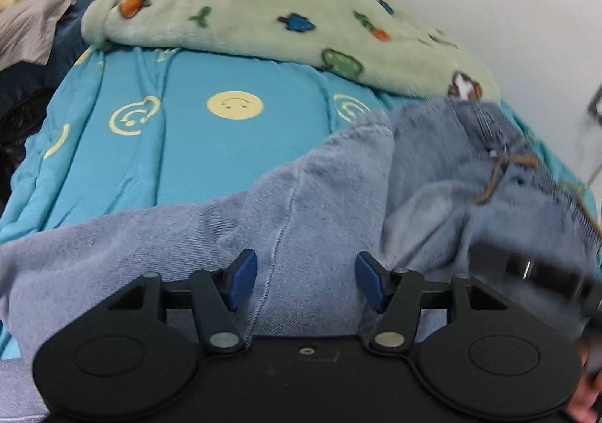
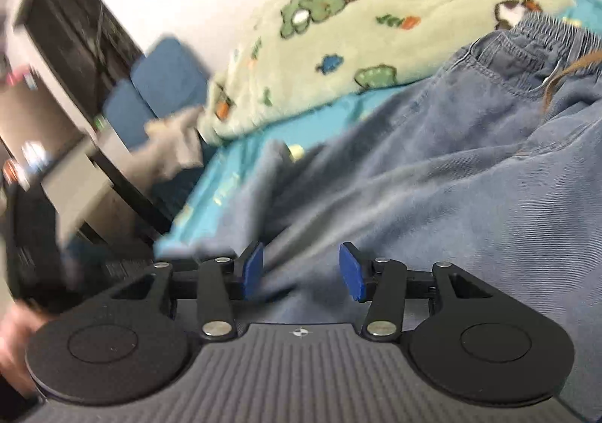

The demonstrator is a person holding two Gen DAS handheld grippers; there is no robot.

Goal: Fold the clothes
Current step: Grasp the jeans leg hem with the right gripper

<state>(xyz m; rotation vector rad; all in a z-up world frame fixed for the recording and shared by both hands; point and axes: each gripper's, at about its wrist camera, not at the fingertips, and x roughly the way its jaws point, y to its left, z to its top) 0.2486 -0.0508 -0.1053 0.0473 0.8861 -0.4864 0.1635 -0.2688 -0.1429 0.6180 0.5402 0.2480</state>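
Light blue denim trousers [image 1: 308, 205] lie crumpled on a turquoise bed sheet [image 1: 180, 144] with yellow smiley faces. The elastic waistband and brown drawstring [image 1: 500, 175] are at the right. My left gripper [image 1: 306, 278] is open just above a trouser leg, with a seam between its blue pads [image 1: 240, 280]. The right gripper shows blurred at the right edge [image 1: 545, 276]. In the right wrist view the trousers [image 2: 432, 178] fill the right side, waistband [image 2: 545, 32] at the far end. My right gripper [image 2: 301, 270] is open over the denim, holding nothing.
A green fleece blanket [image 1: 263, 2] with cartoon prints is heaped at the far end of the bed against a white wall. A grey cloth [image 2: 177, 144], blue cushions [image 2: 158, 84] and a grey shelf unit [image 2: 64, 58] stand left of the bed.
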